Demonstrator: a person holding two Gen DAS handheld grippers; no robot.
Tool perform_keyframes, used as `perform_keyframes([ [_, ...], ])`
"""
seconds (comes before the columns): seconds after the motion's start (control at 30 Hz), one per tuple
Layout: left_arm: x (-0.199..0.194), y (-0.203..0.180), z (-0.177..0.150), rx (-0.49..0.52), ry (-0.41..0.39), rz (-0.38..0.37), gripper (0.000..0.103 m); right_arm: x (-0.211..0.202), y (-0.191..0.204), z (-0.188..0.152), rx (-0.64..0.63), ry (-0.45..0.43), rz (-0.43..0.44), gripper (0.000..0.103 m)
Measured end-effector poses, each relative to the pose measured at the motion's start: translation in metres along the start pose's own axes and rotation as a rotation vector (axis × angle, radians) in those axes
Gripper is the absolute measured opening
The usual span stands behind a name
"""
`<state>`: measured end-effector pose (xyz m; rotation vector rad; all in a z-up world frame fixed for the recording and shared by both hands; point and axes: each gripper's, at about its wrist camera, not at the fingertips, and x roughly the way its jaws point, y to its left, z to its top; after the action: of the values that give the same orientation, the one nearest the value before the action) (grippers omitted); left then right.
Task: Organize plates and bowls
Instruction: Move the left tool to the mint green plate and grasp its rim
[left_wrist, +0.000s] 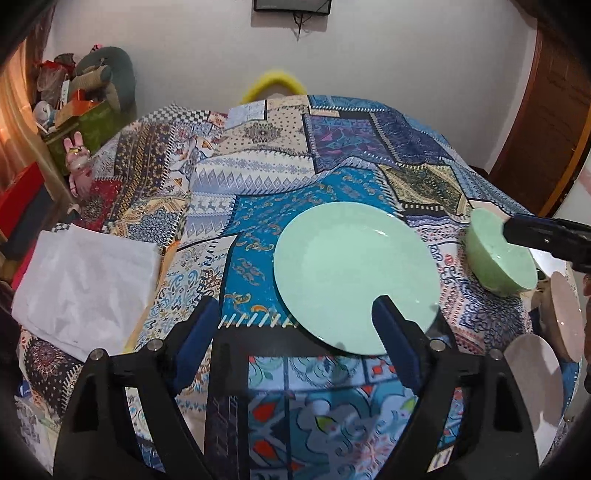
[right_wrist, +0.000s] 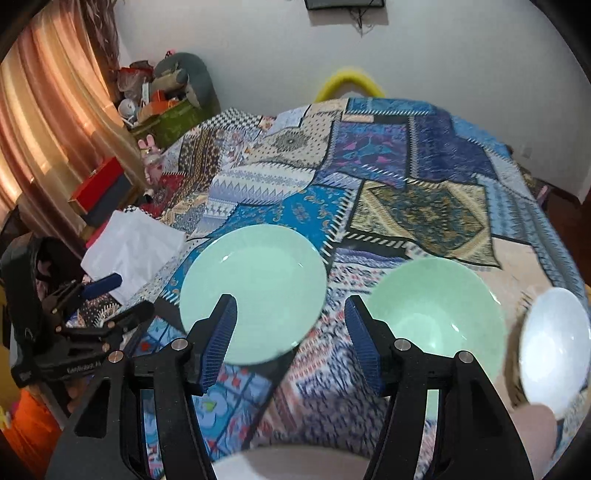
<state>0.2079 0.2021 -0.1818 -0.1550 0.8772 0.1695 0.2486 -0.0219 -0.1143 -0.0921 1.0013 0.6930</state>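
A mint green plate (left_wrist: 351, 273) lies flat on the patchwork cloth; it also shows in the right wrist view (right_wrist: 258, 284). A green bowl (right_wrist: 439, 314) stands upright to its right, also seen in the left wrist view (left_wrist: 495, 266). My left gripper (left_wrist: 295, 325) is open and empty, its right finger over the plate's near edge. My right gripper (right_wrist: 291, 325) is open and empty, hovering between plate and bowl, its right finger at the bowl's left rim. The right gripper's finger (left_wrist: 546, 240) shows over the bowl in the left wrist view.
A white bowl (right_wrist: 554, 343) sits at the right edge, and a pale plate rim (right_wrist: 291, 461) lies under the right gripper. More pale dishes (left_wrist: 535, 373) stand at the table's right. A white folded cloth (left_wrist: 85, 280) lies left. Boxes and toys (left_wrist: 74, 110) crowd the far left corner.
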Motion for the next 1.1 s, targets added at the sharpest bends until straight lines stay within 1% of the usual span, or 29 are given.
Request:
perform_keyframes([
  [0.07,0.01,0.004,0.001,-0.009,0.02,-0.007,0.074,0.017,-0.001,0.007,-0.004,0.03,-0.001,0.057],
  [0.1,0.015,0.006,0.002,-0.013,0.036,-0.019,0.072,0.026,-0.001,0.01,-0.012,0.046,-0.012,0.057],
  [0.17,0.025,0.009,0.003,-0.024,0.068,-0.051,0.064,0.042,-0.002,0.016,-0.02,0.079,-0.022,0.056],
  [0.2,0.03,0.011,0.003,-0.028,0.078,-0.065,0.061,0.049,-0.003,0.018,-0.02,0.1,-0.018,0.051],
  [0.23,0.033,0.012,0.003,-0.03,0.085,-0.071,0.056,0.056,-0.005,0.021,-0.022,0.123,-0.015,0.048],
  [0.27,0.036,0.012,0.002,-0.029,0.09,-0.075,0.052,0.063,-0.005,0.023,-0.034,0.145,-0.015,0.041],
  [0.3,0.039,0.012,0.002,-0.028,0.092,-0.078,0.05,0.067,-0.007,0.024,-0.044,0.156,-0.019,0.038],
  [0.33,0.041,0.013,0.001,-0.026,0.093,-0.083,0.047,0.073,-0.007,0.025,-0.056,0.171,-0.029,0.038],
  [0.37,0.044,0.014,0.0,-0.027,0.096,-0.088,0.043,0.079,-0.009,0.027,-0.07,0.19,-0.035,0.035],
  [0.4,0.045,0.015,-0.001,-0.03,0.101,-0.092,0.04,0.085,-0.011,0.028,-0.072,0.208,-0.042,0.033],
  [0.43,0.049,0.016,-0.002,-0.036,0.111,-0.101,0.037,0.089,-0.014,0.029,-0.07,0.224,-0.04,0.032],
  [0.5,0.054,0.018,-0.003,-0.049,0.131,-0.121,0.034,0.098,-0.018,0.031,-0.057,0.254,-0.027,0.027],
  [0.53,0.056,0.019,-0.004,-0.055,0.14,-0.126,0.032,0.102,-0.019,0.031,-0.052,0.265,-0.023,0.027],
  [0.67,0.062,0.017,-0.007,-0.05,0.163,-0.134,0.028,0.113,-0.015,0.033,-0.086,0.282,-0.048,0.024],
  [0.7,0.063,0.017,-0.008,-0.051,0.171,-0.142,0.027,0.115,-0.014,0.034,-0.091,0.291,-0.043,0.023],
  [0.83,0.066,0.015,-0.008,-0.059,0.186,-0.163,0.026,0.124,-0.009,0.041,-0.14,0.313,-0.065,0.022],
  [0.93,0.069,0.013,-0.008,-0.068,0.209,-0.197,0.025,0.129,-0.015,0.046,-0.109,0.342,-0.06,0.021],
  [1.1,0.067,0.005,-0.01,-0.041,0.191,-0.167,0.025,0.139,-0.022,0.043,-0.093,0.374,-0.066,0.019],
])
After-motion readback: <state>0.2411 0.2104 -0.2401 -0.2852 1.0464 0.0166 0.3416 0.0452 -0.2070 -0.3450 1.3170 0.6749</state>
